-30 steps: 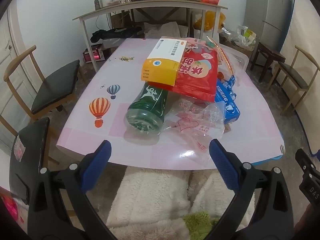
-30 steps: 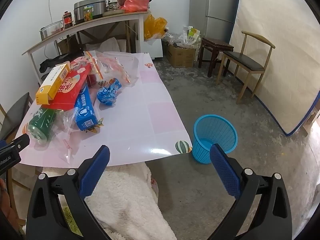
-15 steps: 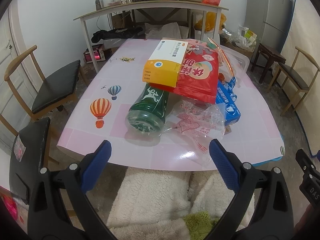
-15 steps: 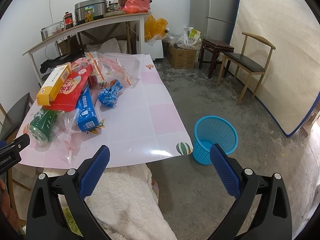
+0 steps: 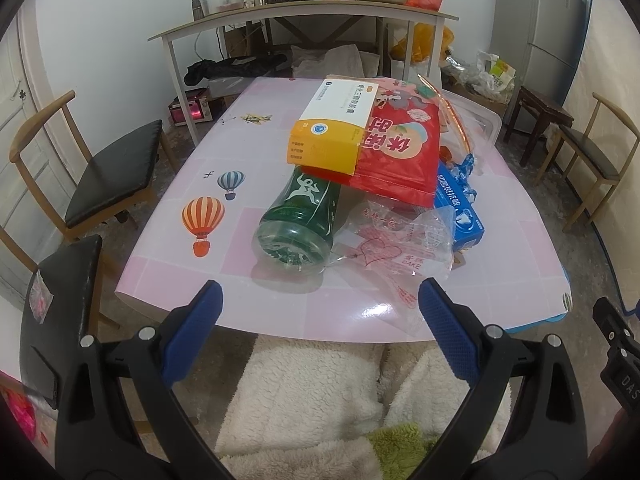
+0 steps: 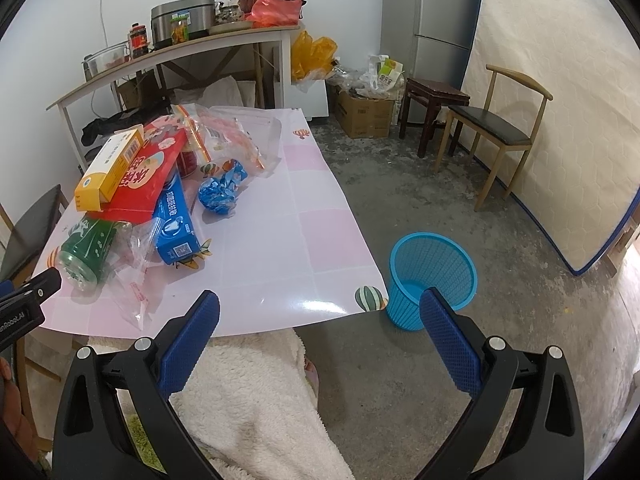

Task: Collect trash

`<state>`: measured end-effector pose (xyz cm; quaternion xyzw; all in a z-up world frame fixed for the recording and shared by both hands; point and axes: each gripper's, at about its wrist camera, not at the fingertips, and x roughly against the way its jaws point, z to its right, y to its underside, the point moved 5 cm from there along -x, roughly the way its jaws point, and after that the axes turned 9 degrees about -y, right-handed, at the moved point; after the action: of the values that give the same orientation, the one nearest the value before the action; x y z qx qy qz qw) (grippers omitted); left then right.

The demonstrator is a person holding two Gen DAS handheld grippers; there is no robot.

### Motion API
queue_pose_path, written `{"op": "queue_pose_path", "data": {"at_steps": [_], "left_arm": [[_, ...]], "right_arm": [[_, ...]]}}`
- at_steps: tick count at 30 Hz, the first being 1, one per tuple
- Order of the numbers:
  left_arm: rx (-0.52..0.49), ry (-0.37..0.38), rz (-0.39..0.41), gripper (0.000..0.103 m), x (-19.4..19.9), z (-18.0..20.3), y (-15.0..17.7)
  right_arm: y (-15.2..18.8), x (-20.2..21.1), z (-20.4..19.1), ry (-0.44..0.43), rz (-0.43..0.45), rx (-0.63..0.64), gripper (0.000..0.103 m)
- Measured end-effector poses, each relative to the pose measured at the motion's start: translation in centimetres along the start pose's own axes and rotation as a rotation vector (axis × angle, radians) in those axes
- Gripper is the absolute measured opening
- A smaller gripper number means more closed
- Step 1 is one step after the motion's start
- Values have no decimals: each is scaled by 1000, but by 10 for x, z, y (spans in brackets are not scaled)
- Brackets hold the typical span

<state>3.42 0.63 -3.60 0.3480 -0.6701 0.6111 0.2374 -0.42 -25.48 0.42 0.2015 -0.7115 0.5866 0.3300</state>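
Though upright, blue basket [image 6: 434, 276] empty.

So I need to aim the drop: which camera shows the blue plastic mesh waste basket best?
The right wrist view: the blue plastic mesh waste basket stands whole on the floor beside the pink table, its open mouth visible. The left wrist view shows only a blue sliver past the table's right edge.

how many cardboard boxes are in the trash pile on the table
2. The yellow and white box lies on top of the pile, resting on the red bag. The blue box lies on the table at the pile's right side, partly under that bag. More could be hidden underneath.
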Motion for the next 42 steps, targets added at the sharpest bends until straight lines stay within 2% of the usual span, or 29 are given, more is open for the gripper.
{"op": "queue_pose_path", "data": {"at_steps": [18,42], "left_arm": [[3,-17,-3,94,-4,-5,-1],[-17,-1,-6,94,-6,3,2]], "right_arm": [[1,-1,0,0,-2,0,98],[2,-3,0,0,3,2,98]]}}
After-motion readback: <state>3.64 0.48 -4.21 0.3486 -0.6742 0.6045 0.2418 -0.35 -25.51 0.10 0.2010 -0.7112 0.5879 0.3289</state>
